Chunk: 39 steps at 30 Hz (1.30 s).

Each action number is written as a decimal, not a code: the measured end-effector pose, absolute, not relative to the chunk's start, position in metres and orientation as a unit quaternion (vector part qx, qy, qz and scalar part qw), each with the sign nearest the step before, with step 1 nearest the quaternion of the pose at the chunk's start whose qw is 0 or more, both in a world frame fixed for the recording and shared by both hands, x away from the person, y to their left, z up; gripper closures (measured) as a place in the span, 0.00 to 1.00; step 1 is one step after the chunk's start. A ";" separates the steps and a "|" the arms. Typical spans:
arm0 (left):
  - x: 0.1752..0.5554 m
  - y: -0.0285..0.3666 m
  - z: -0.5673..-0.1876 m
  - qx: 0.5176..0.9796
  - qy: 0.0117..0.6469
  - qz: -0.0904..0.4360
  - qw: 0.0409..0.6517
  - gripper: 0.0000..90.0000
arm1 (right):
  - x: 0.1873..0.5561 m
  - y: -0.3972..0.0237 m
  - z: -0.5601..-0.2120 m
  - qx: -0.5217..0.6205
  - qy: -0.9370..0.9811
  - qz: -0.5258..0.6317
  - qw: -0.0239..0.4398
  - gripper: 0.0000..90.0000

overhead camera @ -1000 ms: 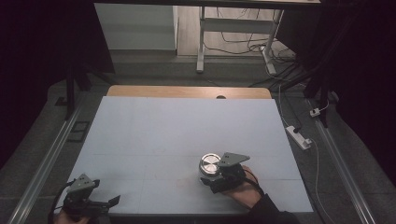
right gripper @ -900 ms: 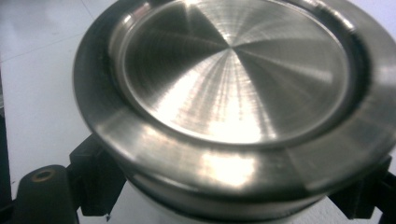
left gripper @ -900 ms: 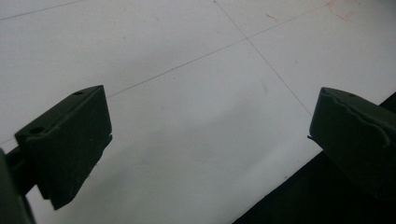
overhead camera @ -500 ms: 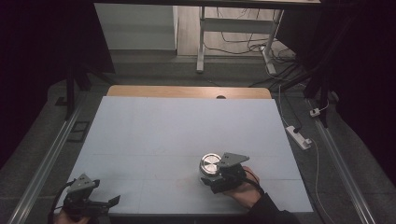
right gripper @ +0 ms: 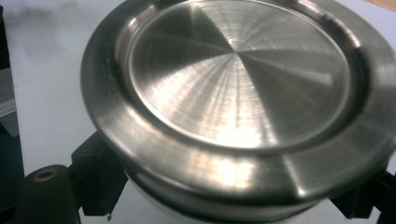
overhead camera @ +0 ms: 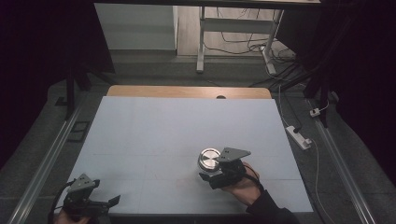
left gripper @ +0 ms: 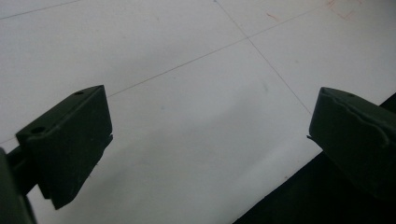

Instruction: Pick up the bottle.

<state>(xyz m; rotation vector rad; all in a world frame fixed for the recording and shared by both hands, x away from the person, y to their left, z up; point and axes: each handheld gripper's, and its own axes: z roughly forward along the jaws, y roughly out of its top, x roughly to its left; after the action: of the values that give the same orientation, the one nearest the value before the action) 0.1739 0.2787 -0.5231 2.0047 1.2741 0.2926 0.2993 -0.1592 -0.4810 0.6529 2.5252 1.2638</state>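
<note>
On the white table [overhead camera: 154, 126], my right tongs [overhead camera: 211, 176] had just finished closing on the steel tin [overhead camera: 208, 159], lower centre; left tongs [overhead camera: 105, 203] sat spread, idle, lower left

High view: dim room, dark surround, pale counter [overhead camera: 187, 126] brightest, evenly lit from above; soft grain. Right gripper view: steel lid [right gripper: 238, 70] shows fan-shaped glare streaks, bright spot at lower centre, near rim blurred. Left gripper view: tool [left gripper: 210, 140] casts soft shadow, tips out of focus.
</note>
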 end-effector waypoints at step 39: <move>0.176 0.275 -0.524 0.790 0.491 0.110 0.351 0.00 | 0.313 -0.104 -0.465 0.187 0.881 0.421 0.110 0.17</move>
<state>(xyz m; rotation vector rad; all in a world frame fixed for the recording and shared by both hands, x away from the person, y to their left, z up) 0.1758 0.2750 -0.5240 2.0459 1.2710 0.2850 0.3125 -0.1043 -0.4653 0.5496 2.5877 1.2368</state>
